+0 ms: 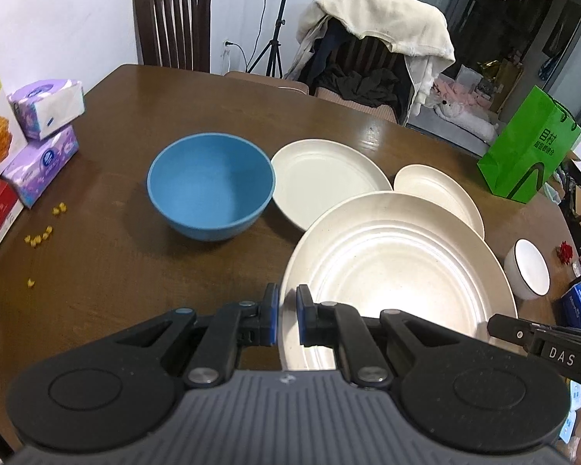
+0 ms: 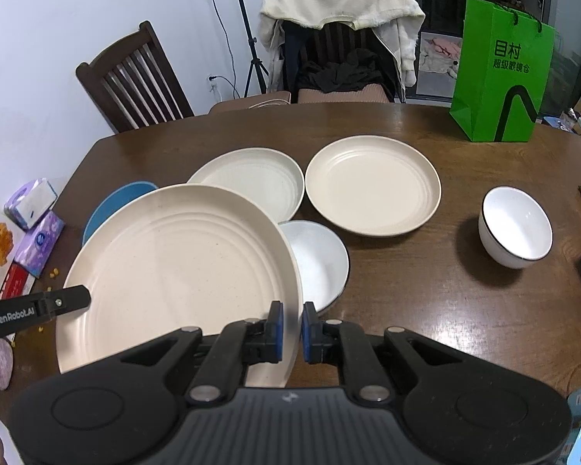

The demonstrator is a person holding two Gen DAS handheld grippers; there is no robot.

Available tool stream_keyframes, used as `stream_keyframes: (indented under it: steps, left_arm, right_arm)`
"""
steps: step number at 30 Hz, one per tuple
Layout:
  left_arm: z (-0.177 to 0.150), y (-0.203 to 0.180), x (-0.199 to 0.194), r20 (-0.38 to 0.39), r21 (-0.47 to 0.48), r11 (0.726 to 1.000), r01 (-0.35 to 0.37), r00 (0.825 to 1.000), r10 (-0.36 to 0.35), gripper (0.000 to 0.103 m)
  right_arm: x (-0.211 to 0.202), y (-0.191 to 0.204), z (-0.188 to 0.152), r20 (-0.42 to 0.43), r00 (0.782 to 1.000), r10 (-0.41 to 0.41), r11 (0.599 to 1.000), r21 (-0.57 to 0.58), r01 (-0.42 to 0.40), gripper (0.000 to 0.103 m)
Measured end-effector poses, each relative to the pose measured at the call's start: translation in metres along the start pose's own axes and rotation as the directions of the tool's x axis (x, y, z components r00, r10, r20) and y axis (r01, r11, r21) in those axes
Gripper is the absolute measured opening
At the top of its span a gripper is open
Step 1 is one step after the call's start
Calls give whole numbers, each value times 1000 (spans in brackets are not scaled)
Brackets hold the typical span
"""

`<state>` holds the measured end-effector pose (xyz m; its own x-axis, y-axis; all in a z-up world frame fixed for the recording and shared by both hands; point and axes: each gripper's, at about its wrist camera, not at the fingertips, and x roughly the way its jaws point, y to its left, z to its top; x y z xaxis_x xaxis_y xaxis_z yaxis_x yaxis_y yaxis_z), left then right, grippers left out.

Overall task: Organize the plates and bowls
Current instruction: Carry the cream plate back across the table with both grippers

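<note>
Both hand-held grippers, left and right, clamp shut on big plate, opposite rims. Stiff, light, slippery-looking; I grip thin rim.

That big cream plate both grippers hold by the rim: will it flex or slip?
The big cream plate looks rigid and probably light, so little flex. Its glossy rim may slip, since the left gripper and right gripper pinch only thin edges. It hangs tilted over a small white plate.
</note>
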<state>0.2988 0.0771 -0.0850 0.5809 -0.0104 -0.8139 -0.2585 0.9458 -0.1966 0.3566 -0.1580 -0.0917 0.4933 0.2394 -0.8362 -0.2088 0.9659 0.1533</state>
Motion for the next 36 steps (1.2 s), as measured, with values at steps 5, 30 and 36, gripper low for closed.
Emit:
stream_keyframes:
  steps: [5, 30, 36]
  left_arm:
    - [-15, 3, -5, -1, -5, 1000, -6, 1000, 6, 10]
    - [-83, 20, 7, -71, -5, 1000, -12, 997, 12, 10]
    - [-97, 22, 13, -91, -2, 1000, -15, 996, 15, 10]
  right_arm:
    - [-4, 2, -16, -2, 1000, 0, 1000, -9, 0, 9]
    - [8, -3, -87, -56, 998, -17, 999, -35, 15, 9]
    - [16, -4, -103, -71, 997, -22, 999, -35, 20, 9]
